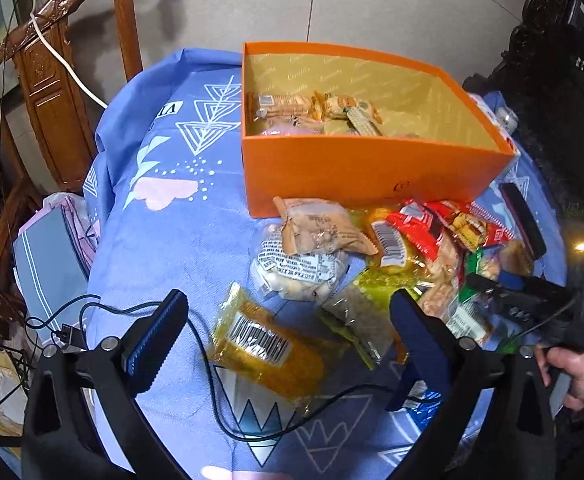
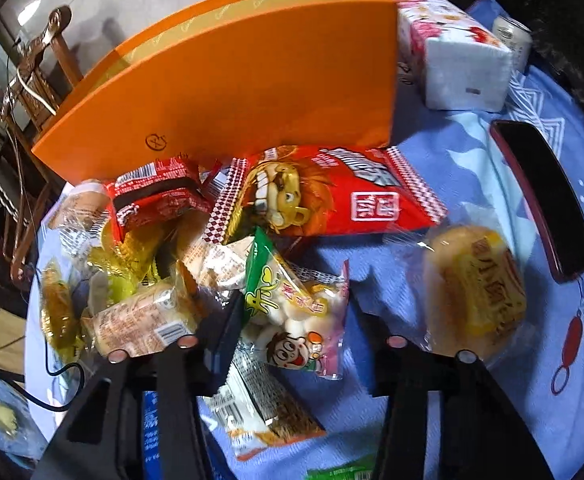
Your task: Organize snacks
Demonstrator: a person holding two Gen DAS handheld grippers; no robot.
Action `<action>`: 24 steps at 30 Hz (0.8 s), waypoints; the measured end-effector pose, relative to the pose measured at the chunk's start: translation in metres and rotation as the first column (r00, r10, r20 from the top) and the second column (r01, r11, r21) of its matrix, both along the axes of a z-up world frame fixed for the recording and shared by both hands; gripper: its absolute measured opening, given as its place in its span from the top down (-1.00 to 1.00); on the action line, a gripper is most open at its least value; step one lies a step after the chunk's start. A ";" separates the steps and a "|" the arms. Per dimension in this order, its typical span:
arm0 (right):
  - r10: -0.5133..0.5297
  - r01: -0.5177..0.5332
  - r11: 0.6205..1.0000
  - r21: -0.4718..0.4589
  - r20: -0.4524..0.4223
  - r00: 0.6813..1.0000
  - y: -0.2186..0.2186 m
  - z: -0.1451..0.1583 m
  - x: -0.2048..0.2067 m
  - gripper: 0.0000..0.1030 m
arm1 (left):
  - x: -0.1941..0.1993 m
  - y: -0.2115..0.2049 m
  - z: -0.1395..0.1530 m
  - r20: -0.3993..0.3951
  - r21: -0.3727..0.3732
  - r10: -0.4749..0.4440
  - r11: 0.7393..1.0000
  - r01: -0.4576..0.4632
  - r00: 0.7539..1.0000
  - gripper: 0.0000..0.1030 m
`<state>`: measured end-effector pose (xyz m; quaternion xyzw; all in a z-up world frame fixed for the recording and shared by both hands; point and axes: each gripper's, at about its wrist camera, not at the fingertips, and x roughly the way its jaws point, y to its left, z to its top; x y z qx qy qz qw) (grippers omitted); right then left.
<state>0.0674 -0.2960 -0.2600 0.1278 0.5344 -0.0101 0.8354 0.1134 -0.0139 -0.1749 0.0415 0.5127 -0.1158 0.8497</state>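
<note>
An orange box with several snacks inside stands on the blue cloth; it also shows in the right wrist view. A pile of loose snack packets lies in front of it. My left gripper is open above a yellow packet with a barcode. My right gripper is open, its fingers on either side of a green-and-white packet with a cartoon face, low over the pile. A red lion packet lies by the box. The right gripper also shows in the left wrist view.
A dark phone lies on the right of the table. A white tissue pack and a can stand behind it. A yellow wrapped cake lies to the right. A carved wooden chair stands left. A black cable crosses the cloth.
</note>
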 end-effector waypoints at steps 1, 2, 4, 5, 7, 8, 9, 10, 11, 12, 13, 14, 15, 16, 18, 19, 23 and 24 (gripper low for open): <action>-0.009 0.009 1.000 0.002 0.006 1.000 -0.003 0.002 -0.005 0.13 | 0.000 0.001 -0.002 0.000 0.012 -0.005 1.000 0.005 1.000 -0.92; -0.022 0.022 1.000 0.002 0.016 1.000 -0.006 0.007 -0.011 0.13 | -0.001 0.002 -0.003 0.002 0.026 -0.008 1.000 0.008 1.000 -0.92; -0.042 0.042 0.999 0.010 0.032 0.999 -0.010 0.014 -0.020 0.13 | -0.003 0.008 -0.007 -0.004 0.037 -0.006 0.999 0.006 1.000 -0.92; -0.053 0.052 0.998 0.021 0.039 0.998 -0.014 0.019 -0.024 0.13 | -0.004 0.012 -0.009 -0.011 0.039 -0.002 0.999 0.003 1.000 -0.92; -0.069 0.067 0.997 0.045 0.051 0.996 -0.018 0.025 -0.030 0.13 | -0.006 0.020 -0.017 -0.033 0.042 0.010 0.999 -0.009 0.999 -0.92; -0.078 0.075 0.996 0.054 0.058 0.995 -0.019 0.029 -0.034 0.13 | -0.007 0.023 -0.023 -0.044 0.048 0.018 0.999 -0.016 0.999 -0.92; -0.082 0.078 0.995 0.064 0.065 0.995 -0.019 0.033 -0.037 0.13 | -0.007 0.026 -0.029 -0.061 0.051 0.028 0.998 -0.025 0.998 -0.92; -0.083 0.078 0.995 0.068 0.070 0.994 -0.018 0.036 -0.039 0.13 | -0.005 0.028 -0.035 -0.077 0.048 0.033 0.998 -0.029 0.996 -0.92; -0.081 0.076 0.995 0.072 0.075 0.994 -0.020 0.037 -0.043 0.13 | -0.005 0.029 -0.041 -0.094 0.044 0.038 0.998 -0.034 0.995 -0.92; -0.077 0.070 0.995 0.077 0.082 0.994 -0.020 0.040 -0.045 0.13 | -0.003 0.029 -0.048 -0.112 0.041 0.041 0.998 -0.037 0.993 -0.92; -0.074 0.067 0.995 0.078 0.086 0.994 -0.019 0.042 -0.045 0.13 | -0.002 0.028 -0.054 -0.122 0.039 0.038 0.999 -0.034 0.992 -0.92; -0.068 0.061 0.995 0.077 0.093 0.993 -0.018 0.044 -0.046 0.13 | -0.001 0.025 -0.059 -0.132 0.040 0.033 0.999 -0.028 0.991 -0.92; -0.062 0.054 0.996 0.076 0.098 0.993 -0.016 0.045 -0.046 0.13 | 0.001 0.021 -0.065 -0.142 0.049 0.027 0.999 -0.020 0.989 -0.92; -0.056 0.049 0.996 0.075 0.101 0.993 -0.011 0.046 -0.042 0.13 | 0.003 0.018 -0.070 -0.152 0.056 0.022 0.998 -0.014 0.988 -0.92; -0.049 0.041 0.996 0.074 0.108 0.993 -0.009 0.050 -0.043 0.12 | 0.007 0.012 -0.083 -0.187 0.068 0.019 0.998 -0.006 0.982 -0.92; -0.047 0.039 0.997 0.072 0.109 0.993 -0.008 0.051 -0.044 0.12 | 0.008 0.010 -0.087 -0.207 0.077 0.019 0.997 -0.003 0.978 -0.92; -0.044 0.036 0.997 0.073 0.113 0.993 -0.005 0.056 -0.047 0.12 | 0.008 0.007 -0.097 -0.180 0.087 -0.004 0.996 0.020 0.984 -0.92; -0.044 0.036 0.997 0.073 0.113 0.993 -0.005 0.057 -0.047 0.12 | 0.008 0.006 -0.098 -0.179 0.084 -0.016 0.996 0.031 0.984 -0.92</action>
